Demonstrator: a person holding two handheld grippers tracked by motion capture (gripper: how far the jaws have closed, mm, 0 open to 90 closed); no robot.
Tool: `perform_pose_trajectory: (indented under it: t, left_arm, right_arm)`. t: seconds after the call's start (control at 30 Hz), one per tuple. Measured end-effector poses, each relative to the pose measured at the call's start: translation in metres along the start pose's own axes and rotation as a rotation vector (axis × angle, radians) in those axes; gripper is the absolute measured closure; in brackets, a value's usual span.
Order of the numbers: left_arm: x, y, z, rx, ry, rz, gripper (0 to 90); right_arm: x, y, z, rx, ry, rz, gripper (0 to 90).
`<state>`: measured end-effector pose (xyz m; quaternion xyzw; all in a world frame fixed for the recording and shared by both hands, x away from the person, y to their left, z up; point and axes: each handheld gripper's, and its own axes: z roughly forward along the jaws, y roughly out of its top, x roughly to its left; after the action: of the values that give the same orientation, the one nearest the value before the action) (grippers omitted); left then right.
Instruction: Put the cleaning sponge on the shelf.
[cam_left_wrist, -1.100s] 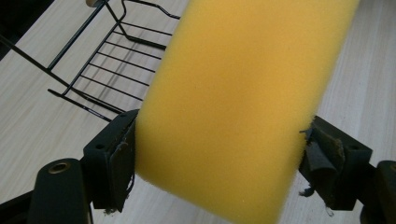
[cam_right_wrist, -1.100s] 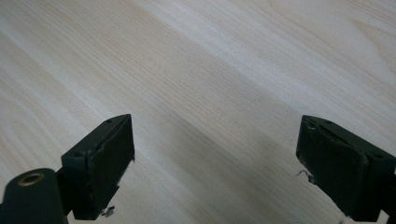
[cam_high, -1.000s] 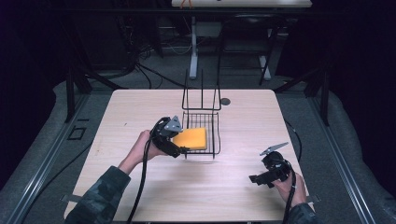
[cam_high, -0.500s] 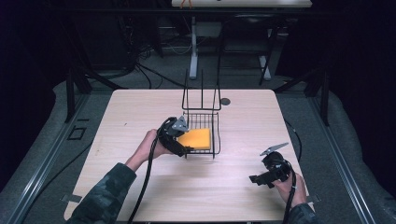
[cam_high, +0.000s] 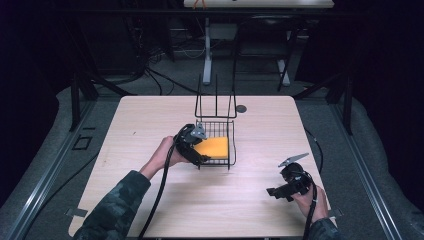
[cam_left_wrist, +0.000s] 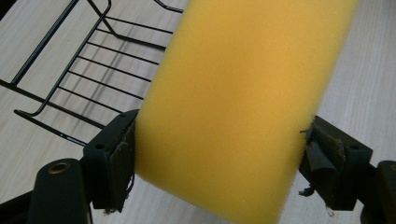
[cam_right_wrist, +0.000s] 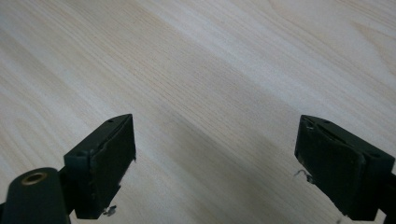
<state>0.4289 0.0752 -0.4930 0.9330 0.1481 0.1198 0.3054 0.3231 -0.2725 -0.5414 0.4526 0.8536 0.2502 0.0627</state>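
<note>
**Yellow sponge held over the wire basket**

The yellow sponge (cam_left_wrist: 238, 102) is sitting clamped between the pads of the left gripper (cam_high: 196, 150), both pads pressing into its long side edges. In the left gripper view its long axis is running away from the jaws, leaning up and to the right, with the broad face turned to the camera. In the high view the sponge (cam_high: 212, 147) is lying flat and level inside the black wire basket (cam_high: 231, 145), whose tall wire back is rising at the far side. The basket is standing near the middle of a pale wooden table (cam_high: 150, 115). The right gripper (cam_high: 274, 192) is resting low near the table's near right corner, well apart from the basket, its jaws standing wide with nothing between them. Around the table the room is lying dark, with grey flooring, cables and metal stand legs beyond the far edge
</note>
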Motion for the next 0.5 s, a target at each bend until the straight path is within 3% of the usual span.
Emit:
perform_pose_trajectory:
  t: [0.17,0.27,0.5]
  left_arm:
    - [-0.001,0.002,0.006,0.021,-0.012,-0.017,20.8]
    - [-0.001,0.002,0.009,0.026,0.003,-0.040,20.7]
    - [0.002,0.002,0.016,0.045,-0.013,-0.032,20.5]
  right_arm:
    - [0.001,0.000,-0.001,-0.004,0.003,0.002,12.3]
    - [0.001,0.000,0.000,-0.008,-0.005,-0.005,12.7]
    - [0.000,0.000,-0.001,-0.004,0.006,-0.004,12.6]
